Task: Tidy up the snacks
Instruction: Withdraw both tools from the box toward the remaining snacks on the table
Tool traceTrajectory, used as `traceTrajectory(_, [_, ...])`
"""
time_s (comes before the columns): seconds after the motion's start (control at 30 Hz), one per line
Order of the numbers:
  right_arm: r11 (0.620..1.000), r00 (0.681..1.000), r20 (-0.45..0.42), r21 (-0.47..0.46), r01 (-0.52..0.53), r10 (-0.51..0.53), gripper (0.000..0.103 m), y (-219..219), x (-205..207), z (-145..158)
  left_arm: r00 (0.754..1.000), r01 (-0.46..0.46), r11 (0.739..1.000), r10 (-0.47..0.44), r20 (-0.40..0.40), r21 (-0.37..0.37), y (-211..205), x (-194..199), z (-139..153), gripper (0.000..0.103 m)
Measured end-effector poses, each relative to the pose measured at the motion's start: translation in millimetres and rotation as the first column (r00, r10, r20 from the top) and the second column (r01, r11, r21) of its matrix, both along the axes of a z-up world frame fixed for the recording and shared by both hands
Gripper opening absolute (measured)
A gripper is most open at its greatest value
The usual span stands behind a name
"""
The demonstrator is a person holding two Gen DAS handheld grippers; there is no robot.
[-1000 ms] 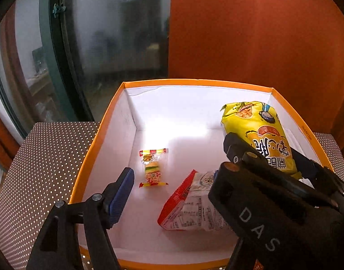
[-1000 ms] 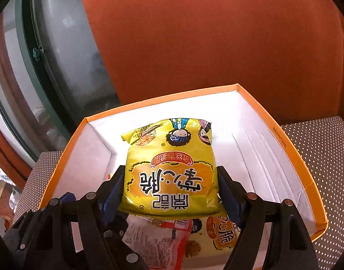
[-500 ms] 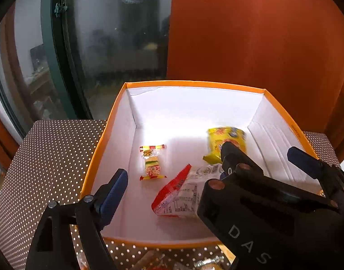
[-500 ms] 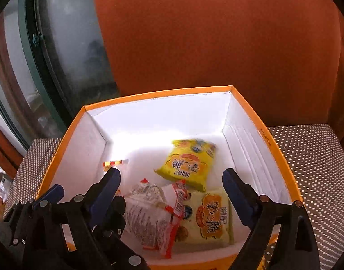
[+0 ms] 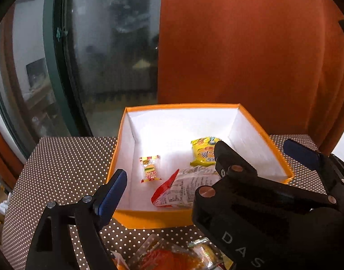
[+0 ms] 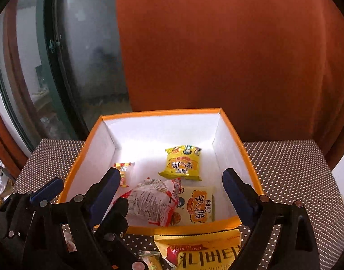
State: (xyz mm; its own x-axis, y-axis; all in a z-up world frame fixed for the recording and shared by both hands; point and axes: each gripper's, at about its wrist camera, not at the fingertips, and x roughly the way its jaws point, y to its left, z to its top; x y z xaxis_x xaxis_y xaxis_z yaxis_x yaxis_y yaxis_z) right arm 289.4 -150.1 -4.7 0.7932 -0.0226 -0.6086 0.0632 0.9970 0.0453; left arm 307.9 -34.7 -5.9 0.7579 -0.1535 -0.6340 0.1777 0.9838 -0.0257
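Note:
An orange box [image 5: 118,157] [image 6: 247,157] with white walls holds a small yellow chip bag [image 6: 183,163] [image 5: 202,155], a pale yellow bag [image 6: 199,204], a red-and-clear packet [image 6: 151,202] [image 5: 181,191] and a small candy [image 5: 150,168] [image 6: 123,169]. My right gripper [image 6: 172,180] [image 5: 257,150] hovers open over the box's near edge, and nothing is between its fingers. My left gripper [image 5: 169,177] is close on its left, jaws opening and empty. Its right finger is hidden behind the right gripper's black body.
A dotted brown tablecloth [image 5: 59,168] surrounds the box. In front of the box lie a yellow-and-red bag [image 6: 205,254] and a clear packet [image 5: 162,256]. An orange curtain [image 6: 228,56] hangs behind. A green-framed window [image 5: 57,56] is at the back left.
The right gripper has let go of the small yellow bag, which now lies in the box. Both grippers have drawn back and up from the box with wider jaws.

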Motion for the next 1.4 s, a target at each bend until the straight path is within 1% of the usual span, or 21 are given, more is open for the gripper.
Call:
traceTrajectory(0.13, [1.000,0.999,0.045,0.004,0.004,-0.004,0.094,-1,-23,17,0.999,0.025,1.000,-0.025,0.044,-0.008,-1,-25,16,0.088])
traceTrajectory(0.3, [1.000,0.997,0.078,0.000,0.004,-0.004,0.094,-1,-55,33,0.997,0.033,0.999,-0.031,0.077,-0.023,-1,-54,29,0.089])
traceTrajectory(0.43, [1.000,0.995,0.102,-0.014,0.011,-0.009,0.094,1,-78,43,0.994,0.038,0.998,-0.034,0.101,-0.044,0,-78,35,0.089])
traceTrajectory(0.6, [1.000,0.991,0.129,-0.015,0.019,-0.017,0.094,0,-106,48,0.993,0.043,0.998,-0.038,0.113,-0.045,0,-103,37,0.089])
traceTrajectory(0.93, [0.999,0.992,0.124,-0.040,0.021,-0.016,0.094,2,-150,34,0.993,0.058,0.997,-0.052,0.102,-0.058,2,-143,20,0.089])
traceTrajectory(1.0, [0.999,0.991,0.130,-0.037,0.018,-0.013,0.094,3,-157,30,0.993,0.057,0.997,-0.052,0.103,-0.051,1,-151,15,0.089])
traceTrajectory(1.23, [0.999,0.989,0.145,-0.029,0.022,-0.018,0.094,3,-185,12,0.987,0.052,0.999,-0.051,0.151,-0.006,0,-179,-3,0.089])
traceTrajectory(1.4, [0.999,0.991,0.130,-0.016,0.029,-0.027,0.094,6,-198,-3,0.988,0.066,0.998,-0.067,0.141,0.018,3,-189,-18,0.089])
